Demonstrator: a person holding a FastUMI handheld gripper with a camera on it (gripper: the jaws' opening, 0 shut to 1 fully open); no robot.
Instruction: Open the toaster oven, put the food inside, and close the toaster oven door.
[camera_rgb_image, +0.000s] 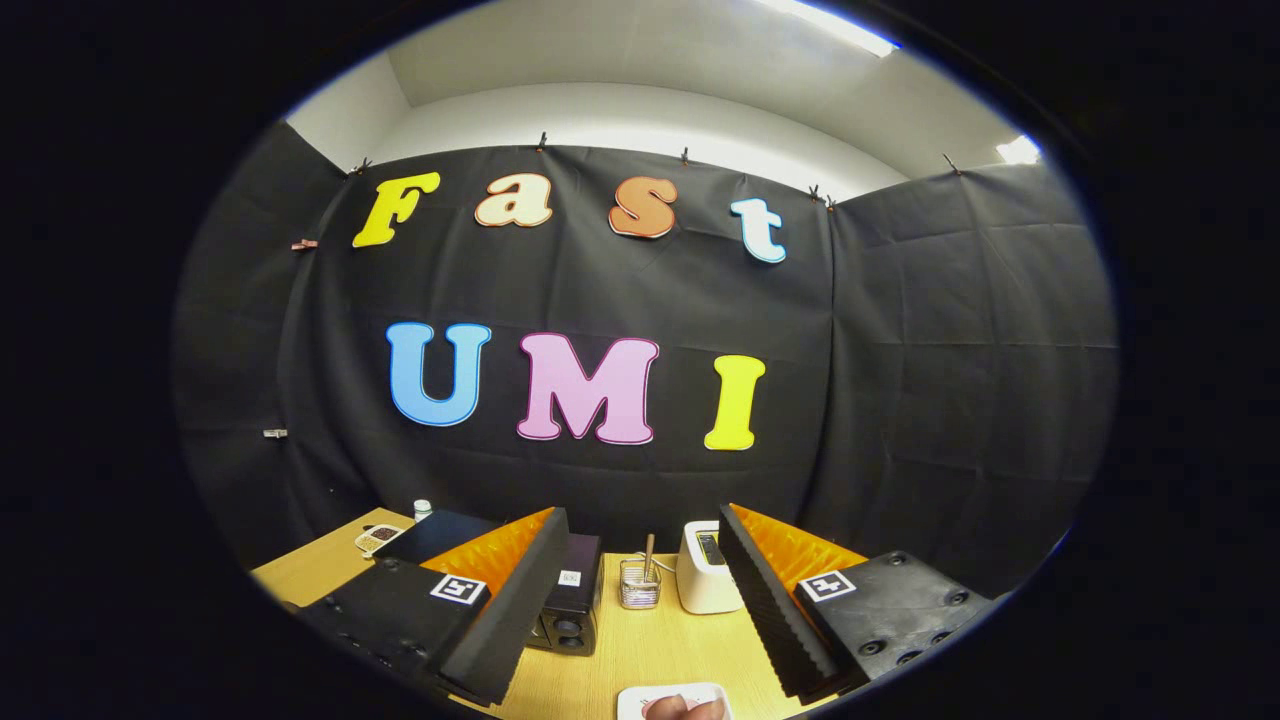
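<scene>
My gripper (642, 535) is held above the wooden table (655, 650), its fingers wide apart and nothing between them. The black toaster oven (572, 600) stands on the table just ahead, mostly hidden behind the left finger; its knob panel shows beside that finger. I cannot tell how its door stands. Below the fingers, close to me, lies a white plate (640, 697) with a brownish piece of food (685, 708) on it, only partly in view.
A white toaster (705, 570) stands beside the right finger. A small clear holder with sticks (640, 585) sits between it and the oven. Far left on the table are a small white dish (378, 538) and a white bottle (422, 510).
</scene>
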